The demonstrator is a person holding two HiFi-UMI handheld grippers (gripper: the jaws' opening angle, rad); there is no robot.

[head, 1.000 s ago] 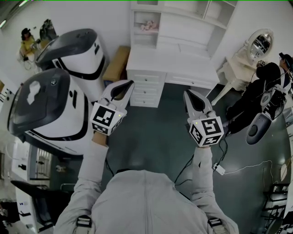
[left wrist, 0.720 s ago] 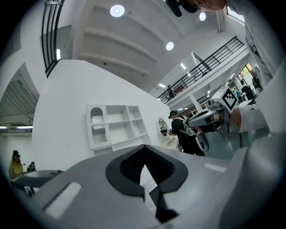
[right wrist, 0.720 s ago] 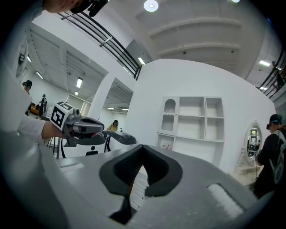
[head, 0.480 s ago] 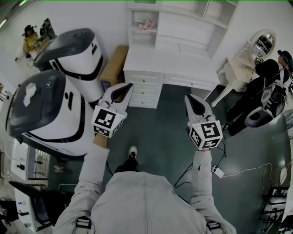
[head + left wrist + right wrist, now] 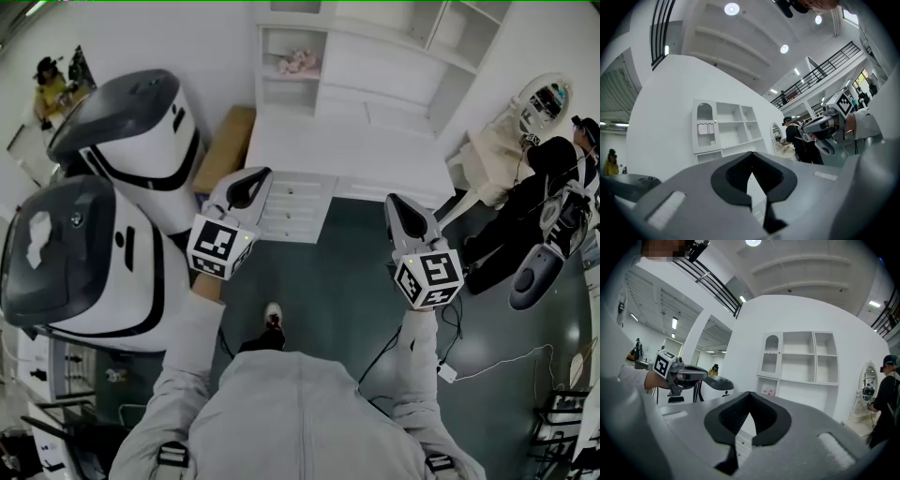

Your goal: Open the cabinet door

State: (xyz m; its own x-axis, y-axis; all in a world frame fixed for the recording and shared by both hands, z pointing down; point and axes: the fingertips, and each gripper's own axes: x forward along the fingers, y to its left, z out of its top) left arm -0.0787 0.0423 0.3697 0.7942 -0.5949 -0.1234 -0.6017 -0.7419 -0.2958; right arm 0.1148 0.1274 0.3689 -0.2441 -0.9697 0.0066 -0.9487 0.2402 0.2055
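Note:
A white desk unit (image 5: 347,150) with drawers (image 5: 295,211) and an upper shelf hutch (image 5: 375,66) stands ahead against the wall. The hutch has a small arched cabinet door (image 5: 705,126) at its upper left, which looks closed and also shows in the right gripper view as the arched door (image 5: 771,354). My left gripper (image 5: 258,175) is held out in front of the drawers, shut and empty. My right gripper (image 5: 394,200) hovers beside it before the desk's knee space, also shut with nothing in it. Both are well short of the door. The left jaws (image 5: 751,154) and right jaws (image 5: 749,394) meet at their tips.
Two large white-and-dark pod machines (image 5: 84,253) (image 5: 141,122) stand at the left. A cardboard box (image 5: 227,141) leans beside the desk. At the right are a person in black (image 5: 553,169), a vanity mirror (image 5: 546,98), and a cable (image 5: 487,349) on the dark floor.
Both grippers and I have moved forward toward the white desk unit, which now sits closer under them. My foot has stepped into view. Both jaws stay shut.

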